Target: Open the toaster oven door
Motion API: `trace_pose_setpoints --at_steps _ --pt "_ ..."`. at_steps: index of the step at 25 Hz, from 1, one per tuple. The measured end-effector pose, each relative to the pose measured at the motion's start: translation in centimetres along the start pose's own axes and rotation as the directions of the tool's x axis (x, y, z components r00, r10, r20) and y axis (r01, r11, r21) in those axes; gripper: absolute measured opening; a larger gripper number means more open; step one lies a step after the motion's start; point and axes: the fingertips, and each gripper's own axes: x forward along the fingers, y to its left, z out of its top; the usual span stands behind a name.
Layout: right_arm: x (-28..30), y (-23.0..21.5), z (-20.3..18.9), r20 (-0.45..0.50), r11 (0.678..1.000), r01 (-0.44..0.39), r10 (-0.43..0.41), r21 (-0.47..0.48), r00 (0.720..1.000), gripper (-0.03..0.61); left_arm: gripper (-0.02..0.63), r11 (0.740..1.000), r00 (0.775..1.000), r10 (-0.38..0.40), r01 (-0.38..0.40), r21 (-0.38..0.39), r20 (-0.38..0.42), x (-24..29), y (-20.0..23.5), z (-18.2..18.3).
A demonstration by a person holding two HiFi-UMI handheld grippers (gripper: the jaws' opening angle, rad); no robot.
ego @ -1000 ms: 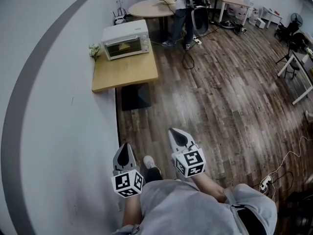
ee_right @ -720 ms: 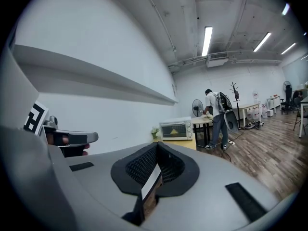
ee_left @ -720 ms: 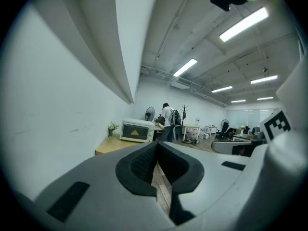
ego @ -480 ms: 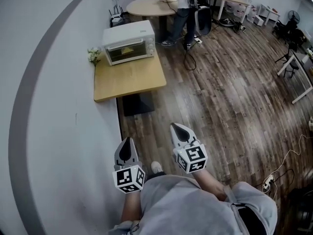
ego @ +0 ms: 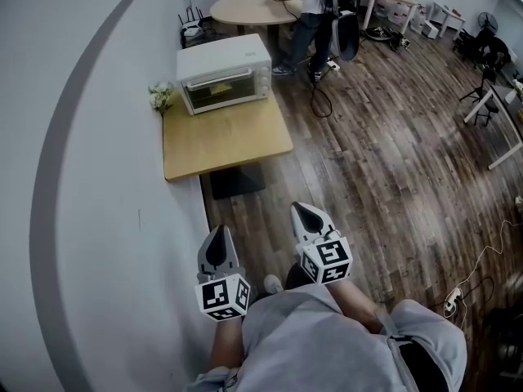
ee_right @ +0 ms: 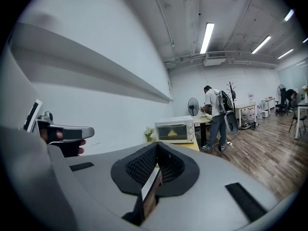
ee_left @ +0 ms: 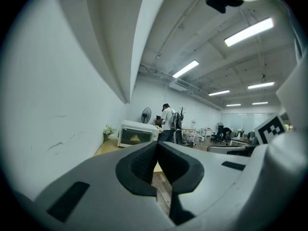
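In the head view, the left gripper (ego: 217,237) and the right gripper (ego: 302,216) are held side by side low in the frame, over a dark wooden floor (ego: 384,153); both are pointed towards the far end of the room, and nothing is carried by either. The toaster oven (ego: 225,73) is seen well ahead of them, set at the far end of a wooden table (ego: 225,133) against the white wall (ego: 82,178); its glass door (ego: 217,91) is closed and faces the grippers. A small bunch of flowers (ego: 160,96) is placed just beside the oven, on the wall side; behind the oven a person (ego: 306,23) is stood at a round table (ego: 245,8).

In the left gripper view, the jaws are shown pressed together at their tips, with nothing caught between them; the toaster oven is seen far off, just above the jaw tips, and a standing fan (ee_left: 146,114) is seen behind it.

In the right gripper view, the jaws are likewise closed fully and empty; the toaster oven is seen in the distance above them, door shut; the left gripper is visible at the left edge, held by a hand.
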Motion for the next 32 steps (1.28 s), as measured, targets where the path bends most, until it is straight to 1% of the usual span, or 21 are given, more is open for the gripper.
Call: trace_pose_setpoints --at_steps 6,11,14,21,29,32 --pt "4.1 -1.0 -0.2 -0.003 1.000 0.012 -0.012 -0.015 1.000 -0.002 0.003 1.000 1.000 0.016 -0.016 -0.021 -0.015 2.8 2.2 -0.8" --pt "9.0 -2.1 0.4 0.003 1.000 0.006 -0.006 -0.016 1.000 -0.002 0.003 0.999 1.000 0.021 -0.021 -0.024 -0.012 7.2 4.3 -0.3" --pt "12.4 -3.1 1.0 0.013 1.000 0.001 -0.001 -0.017 1.000 -0.002 0.003 1.000 1.000 0.018 -0.018 -0.016 -0.005 10.5 5.2 0.4" --pt "21.4 -5.1 3.7 0.043 0.997 -0.034 0.037 -0.066 0.998 -0.002 0.003 0.999 0.999 0.035 -0.035 0.015 0.017 19.6 7.8 3.3" --pt "32.0 -8.7 7.6 0.033 0.989 -0.063 0.068 -0.131 0.997 0.000 0.003 0.998 0.999 0.049 -0.050 0.049 0.024 30.3 9.9 6.3" --pt "35.8 -9.3 8.5 0.019 0.986 -0.092 0.096 -0.140 0.995 0.000 0.003 0.997 0.998 0.049 -0.050 0.059 0.028 33.8 10.9 7.2"
